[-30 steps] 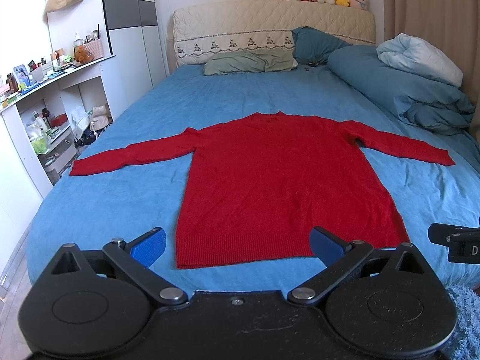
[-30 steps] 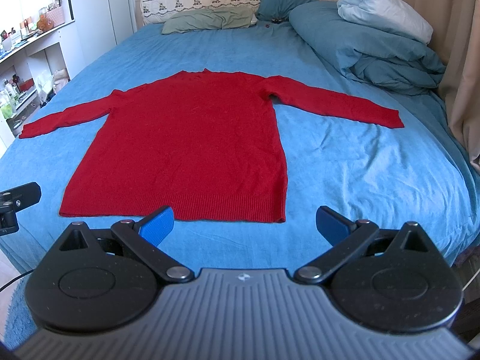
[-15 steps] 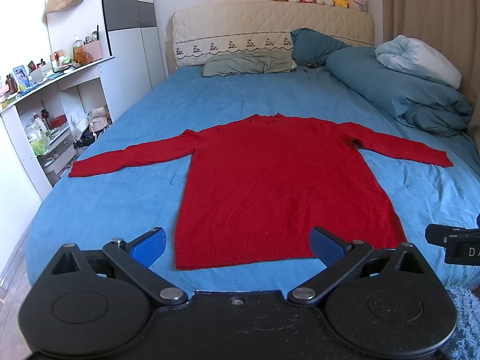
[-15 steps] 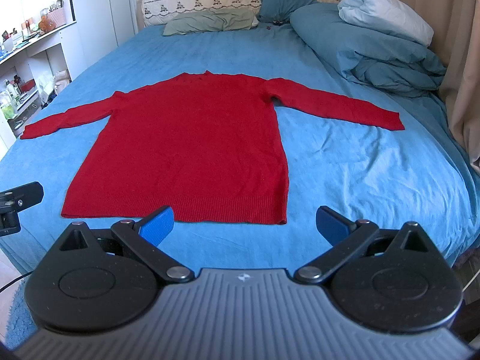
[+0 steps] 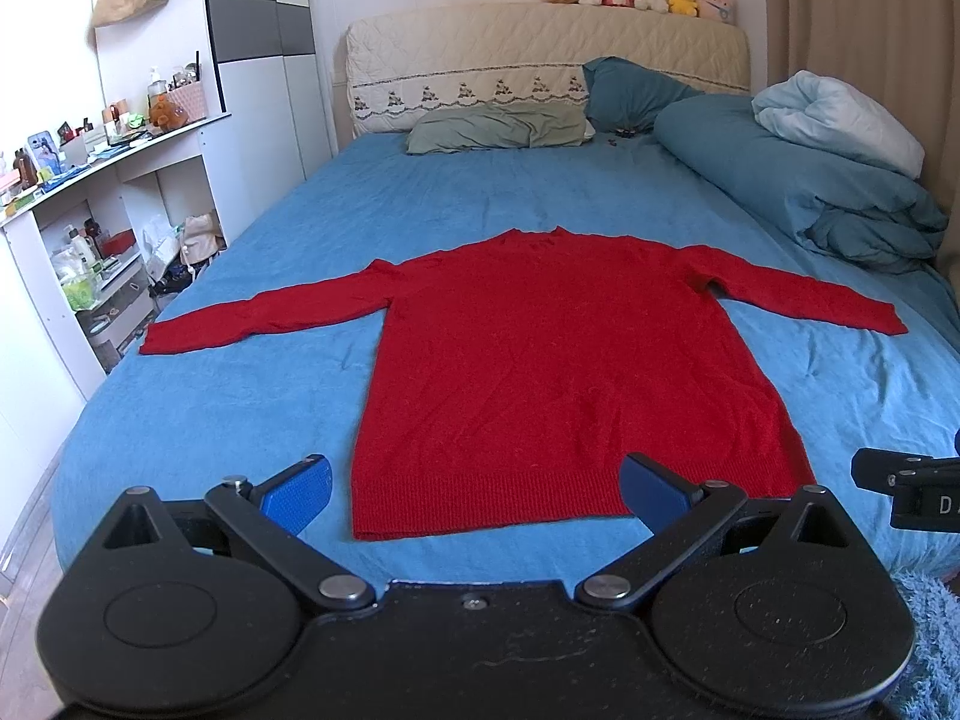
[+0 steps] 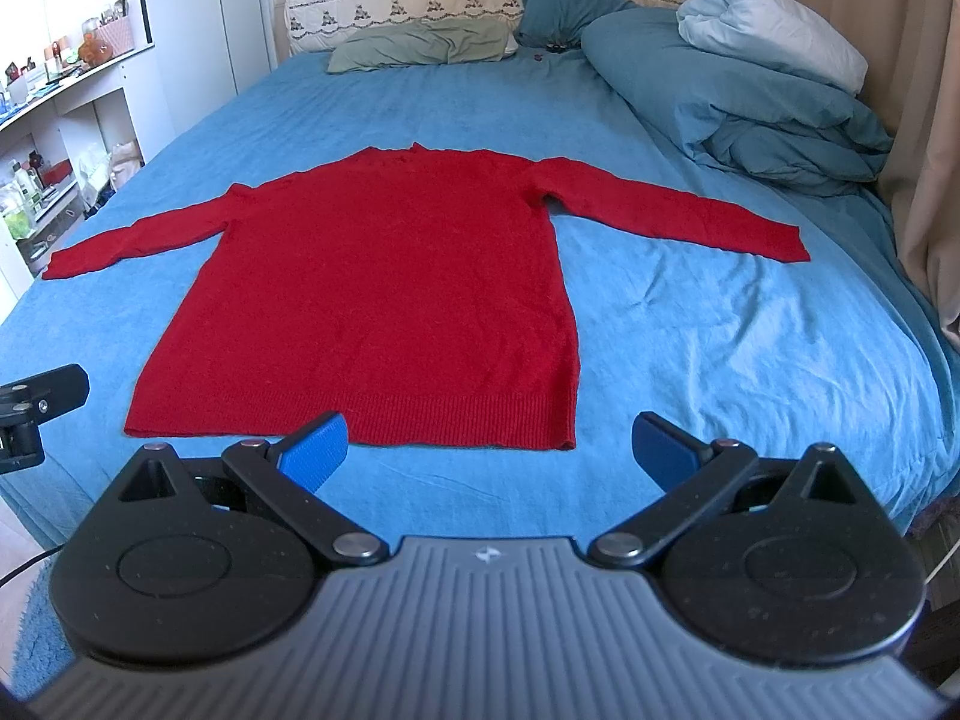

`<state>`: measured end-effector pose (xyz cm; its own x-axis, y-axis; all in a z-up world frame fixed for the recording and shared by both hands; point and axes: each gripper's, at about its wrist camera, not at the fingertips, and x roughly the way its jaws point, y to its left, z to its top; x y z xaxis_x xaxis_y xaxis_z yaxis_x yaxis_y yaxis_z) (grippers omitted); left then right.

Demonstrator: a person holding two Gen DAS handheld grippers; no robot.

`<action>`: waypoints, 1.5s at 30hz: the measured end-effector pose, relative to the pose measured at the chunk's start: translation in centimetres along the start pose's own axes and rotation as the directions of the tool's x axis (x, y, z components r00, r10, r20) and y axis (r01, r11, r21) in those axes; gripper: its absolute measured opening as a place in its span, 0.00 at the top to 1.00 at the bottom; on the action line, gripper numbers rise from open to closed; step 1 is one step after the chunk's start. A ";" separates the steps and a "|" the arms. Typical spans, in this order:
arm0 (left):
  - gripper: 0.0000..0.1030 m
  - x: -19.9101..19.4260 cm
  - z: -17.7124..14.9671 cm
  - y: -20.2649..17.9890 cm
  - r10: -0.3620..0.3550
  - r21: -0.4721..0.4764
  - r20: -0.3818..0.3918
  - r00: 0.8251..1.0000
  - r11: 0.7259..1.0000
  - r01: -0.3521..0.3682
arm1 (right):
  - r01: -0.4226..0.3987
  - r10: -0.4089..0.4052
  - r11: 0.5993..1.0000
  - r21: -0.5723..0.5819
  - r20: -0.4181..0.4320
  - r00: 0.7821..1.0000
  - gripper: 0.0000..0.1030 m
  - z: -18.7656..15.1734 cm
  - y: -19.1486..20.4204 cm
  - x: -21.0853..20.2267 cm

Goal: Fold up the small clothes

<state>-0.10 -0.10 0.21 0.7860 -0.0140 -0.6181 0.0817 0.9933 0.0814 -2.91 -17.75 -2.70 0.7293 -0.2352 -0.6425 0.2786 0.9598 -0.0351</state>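
Red sweater (image 5: 558, 360) lies flat, sleeves spread, seemingly unfolded.

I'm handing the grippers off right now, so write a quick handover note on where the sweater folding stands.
Left gripper: open, holding nothing, hovering before the hem's left part.
Right gripper: open, holding nothing, before the hem's right corner.
Red sweater: flat on the blue bed, hem nearest, both sleeves spread straight out to the sides.
Done: garment laid out; no fold is made.
Left: the whole fold, probably sleeves in first, then the body.
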 end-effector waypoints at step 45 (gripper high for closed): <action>0.00 5.3 11.0 -2.0 -0.033 0.025 0.129 0.991 0.999 0.030 | 0.083 -0.096 0.983 0.167 0.077 0.992 0.00 7.9 -7.2 2.7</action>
<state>10.71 -3.47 5.38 0.8555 -0.0617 -0.5141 0.1209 0.9892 0.0825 1.98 -26.48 1.87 0.7448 -0.3377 -0.5755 0.4382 0.8980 0.0402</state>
